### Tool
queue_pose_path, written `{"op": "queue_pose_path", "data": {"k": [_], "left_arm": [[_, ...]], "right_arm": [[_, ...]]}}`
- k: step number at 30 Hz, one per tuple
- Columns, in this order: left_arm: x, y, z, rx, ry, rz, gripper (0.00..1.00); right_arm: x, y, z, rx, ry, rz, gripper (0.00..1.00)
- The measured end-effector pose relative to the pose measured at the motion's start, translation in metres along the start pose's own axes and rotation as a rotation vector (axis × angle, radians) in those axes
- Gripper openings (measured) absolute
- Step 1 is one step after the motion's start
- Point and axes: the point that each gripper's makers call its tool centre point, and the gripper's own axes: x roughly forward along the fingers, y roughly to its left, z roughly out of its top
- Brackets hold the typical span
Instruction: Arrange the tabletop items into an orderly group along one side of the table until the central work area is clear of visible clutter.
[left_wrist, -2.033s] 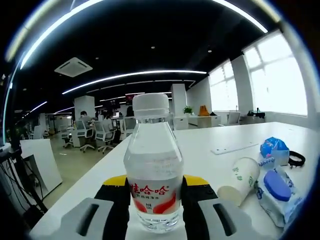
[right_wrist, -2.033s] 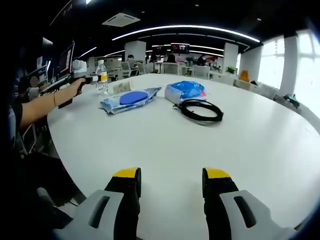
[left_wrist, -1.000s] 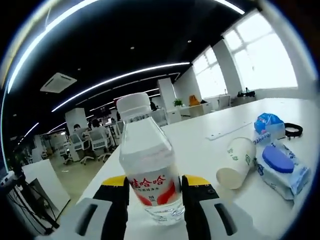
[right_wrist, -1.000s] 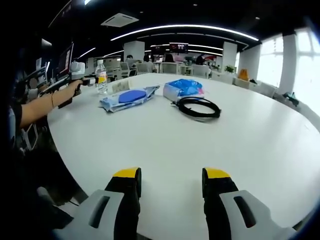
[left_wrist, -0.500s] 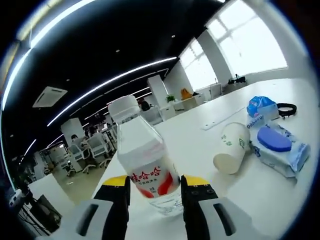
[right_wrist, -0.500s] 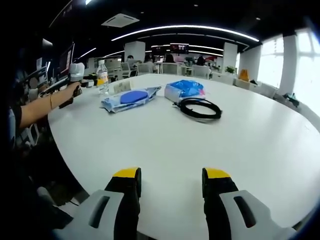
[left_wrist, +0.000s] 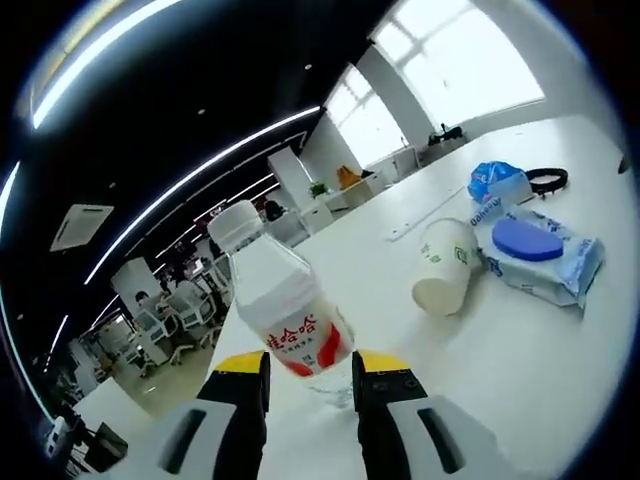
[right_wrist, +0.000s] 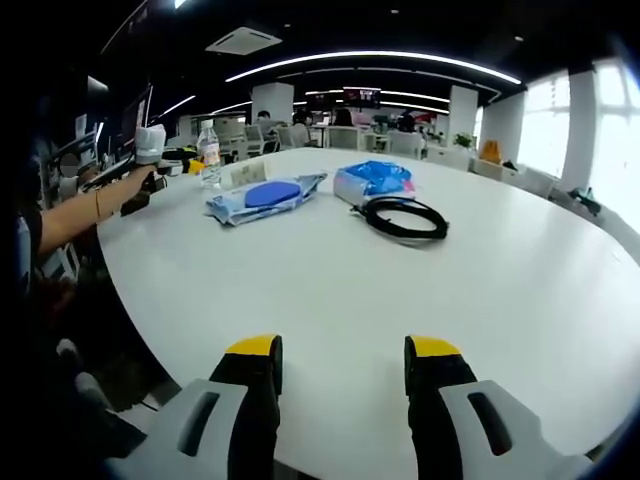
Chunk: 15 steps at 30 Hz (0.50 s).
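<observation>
One clear plastic water bottle with a red label (left_wrist: 285, 315) sits clamped in my left tongs (left_wrist: 309, 385), now tilted and lifted near the white counter's (right_wrist: 420, 280) left edge; relocation underway. Right tongs (right_wrist: 343, 362) hang wide, empty.

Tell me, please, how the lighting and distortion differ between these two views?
Left gripper view: rolled hard, so table and ceiling light strips slant; windows are blown out white; the water bottle between the left tool's jaws looks sharp but bulged. Right gripper view: level; evenly lit white table bows toward the edges; the black cable is crisp.
</observation>
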Motion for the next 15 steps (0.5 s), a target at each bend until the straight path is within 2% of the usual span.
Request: {"op": "queue_pose_path", "data": {"k": [4, 10, 15], "left_arm": [[-0.002, -0.003, 0.001, 0.047, 0.009, -0.009, 0.32], [-0.009, -0.011, 0.012, 0.144, -0.012, -0.038, 0.31], [-0.017, -0.021, 0.030, 0.282, -0.041, -0.069, 0.31]], "right_arm": [[0.000, 0.002, 0.000, 0.000, -0.001, 0.005, 0.47], [0.000, 0.002, 0.002, -0.004, -0.002, 0.006, 0.47], [-0.001, 0.002, 0.002, -0.003, -0.005, 0.007, 0.47]]}}
